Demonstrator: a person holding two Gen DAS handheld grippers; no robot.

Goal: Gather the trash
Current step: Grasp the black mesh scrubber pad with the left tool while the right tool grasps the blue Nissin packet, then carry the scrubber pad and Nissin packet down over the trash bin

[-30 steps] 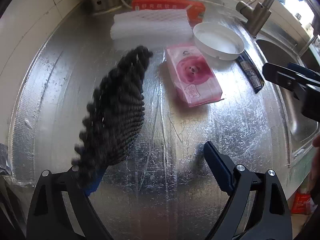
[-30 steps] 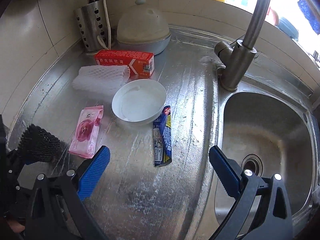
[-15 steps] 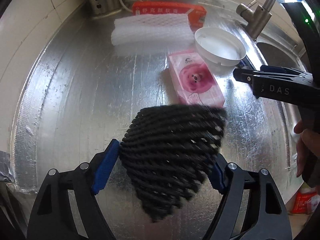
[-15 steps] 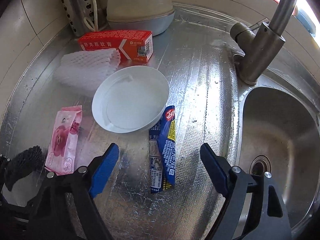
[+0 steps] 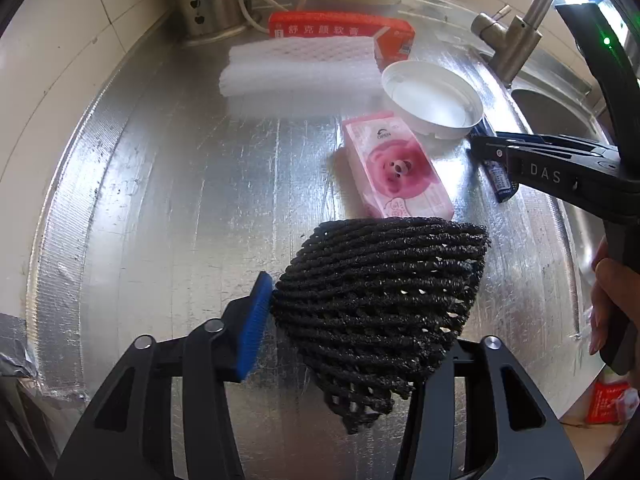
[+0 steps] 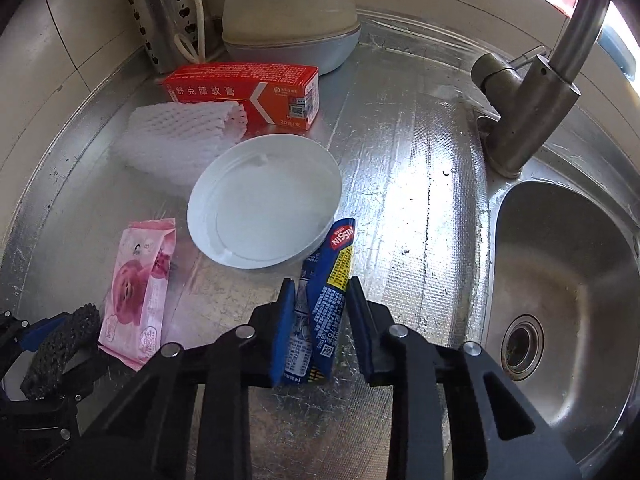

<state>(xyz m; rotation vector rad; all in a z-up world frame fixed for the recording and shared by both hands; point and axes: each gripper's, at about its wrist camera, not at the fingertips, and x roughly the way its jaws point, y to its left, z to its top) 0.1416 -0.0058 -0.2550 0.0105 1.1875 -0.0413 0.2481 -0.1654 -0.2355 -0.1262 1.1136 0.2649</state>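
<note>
Left side of the table [image 5: 160, 200] is wide open. Back's crowded (red box [image 6: 244, 92], white foam net [image 6: 180, 136], white bowl [image 6: 264, 204]), and the faucet [image 6: 528, 104] blocks the right.

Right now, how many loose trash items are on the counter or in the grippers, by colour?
Black: 1, foam net
White: 2, foam net, lid
Pink: 1, tissue pack
Red: 1, box
Blue: 1, wrapper
Total: 6

Left claw [image 5: 356, 316] and right claw [image 6: 320, 320] tilt steeply down — jaws just narrowed.
</note>
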